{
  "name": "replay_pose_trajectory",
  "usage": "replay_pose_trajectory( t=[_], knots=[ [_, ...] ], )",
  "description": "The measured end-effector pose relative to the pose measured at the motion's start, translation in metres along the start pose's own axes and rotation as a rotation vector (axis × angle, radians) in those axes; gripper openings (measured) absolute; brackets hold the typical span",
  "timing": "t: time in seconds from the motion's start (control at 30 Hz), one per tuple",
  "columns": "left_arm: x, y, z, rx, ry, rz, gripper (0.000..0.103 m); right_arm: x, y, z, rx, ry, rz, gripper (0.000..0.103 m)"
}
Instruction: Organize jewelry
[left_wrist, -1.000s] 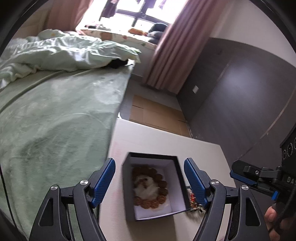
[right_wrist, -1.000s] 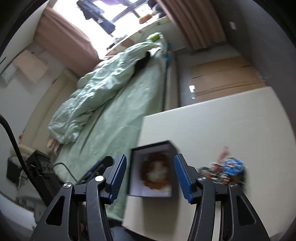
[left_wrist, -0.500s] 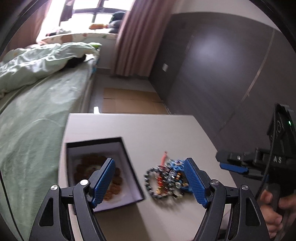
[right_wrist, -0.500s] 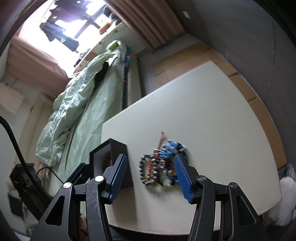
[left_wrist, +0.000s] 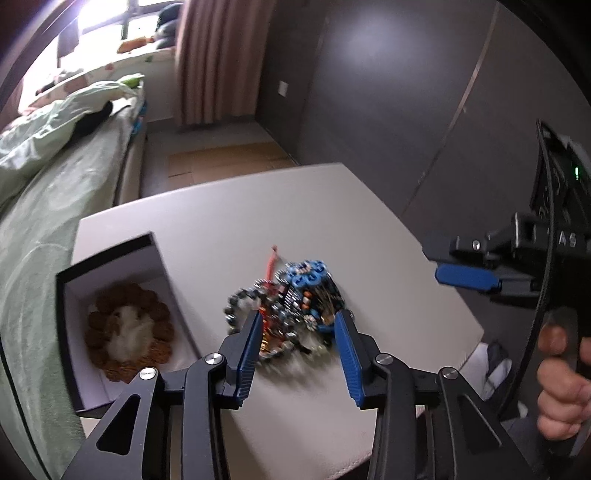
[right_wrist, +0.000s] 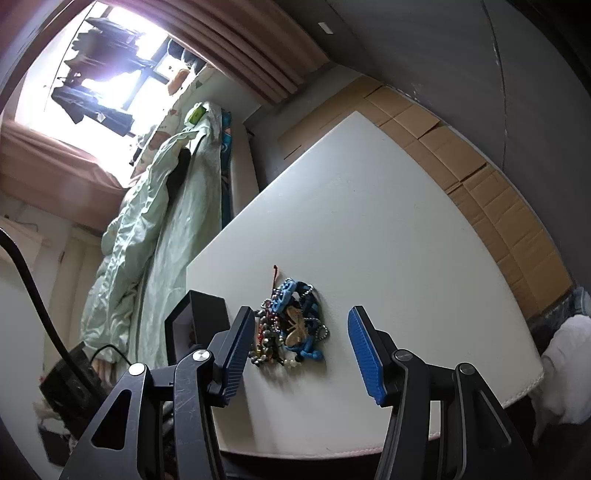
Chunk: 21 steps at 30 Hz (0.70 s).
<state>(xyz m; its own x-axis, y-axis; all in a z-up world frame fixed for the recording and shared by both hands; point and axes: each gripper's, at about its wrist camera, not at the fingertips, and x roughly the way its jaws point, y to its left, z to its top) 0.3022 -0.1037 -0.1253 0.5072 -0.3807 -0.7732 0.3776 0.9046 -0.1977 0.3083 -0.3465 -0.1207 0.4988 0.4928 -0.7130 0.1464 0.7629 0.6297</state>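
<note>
Nearest the left wrist camera, the left gripper (left_wrist: 298, 341) points down at the near edge of a tangled jewelry pile (left_wrist: 290, 304), and its blue-padded jaws are closing with the near part of the pile between them; the picture is blurred there, and the pads do not appear to press on anything. The pile, a knot of bead bracelets, ball chains and blue pieces with a thin red cord trailing off its far side, lies on the white table (left_wrist: 229, 229), towards its near half. Just left of the pile stands an open black box (left_wrist: 110, 317) with a white lining, and a ring of brown beads (left_wrist: 129, 330) lies on its floor around something pale and fuzzy. At the right of that view the right gripper (left_wrist: 467, 277) hangs over the table's right edge, held by a hand (left_wrist: 561, 384) wrapped around its handle. From the right wrist camera, the right gripper's (right_wrist: 301, 343) jaws stand apart with nothing in them, above the table and short of the pile (right_wrist: 291, 325), which shows clearly between the two pads. Beyond the table lies a bed (right_wrist: 155, 221) with pale green bedding, flattened cardboard (right_wrist: 480, 192) covers the floor, and pink curtains (left_wrist: 218, 59) hang by a bright window (right_wrist: 92, 66).
</note>
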Motion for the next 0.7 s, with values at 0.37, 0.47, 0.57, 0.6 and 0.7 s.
replay_pose_trajectory(
  t=[0.37,0.47,0.57,0.6,0.7],
  knots=[
    [0.036,-0.002,-0.004,0.016,0.099,0.054,0.026,0.002,-0.008,-0.007,0.022,0.011,0.016,0.054],
    [0.044,-0.005,-0.004,0.028,0.114,0.082,0.026,0.003,-0.010,-0.006,0.027,0.013,0.016,0.054],
    [0.053,-0.006,-0.004,0.028,0.140,0.094,0.026,0.004,-0.011,-0.007,0.030,0.017,0.019,0.054],
    [0.054,-0.006,-0.005,0.028,0.143,0.098,0.023,0.005,-0.010,-0.007,0.029,0.021,0.021,0.054],
    [0.061,-0.004,-0.003,0.021,0.155,0.118,0.011,0.008,-0.008,-0.006,0.026,0.031,0.027,0.054]
  ],
)
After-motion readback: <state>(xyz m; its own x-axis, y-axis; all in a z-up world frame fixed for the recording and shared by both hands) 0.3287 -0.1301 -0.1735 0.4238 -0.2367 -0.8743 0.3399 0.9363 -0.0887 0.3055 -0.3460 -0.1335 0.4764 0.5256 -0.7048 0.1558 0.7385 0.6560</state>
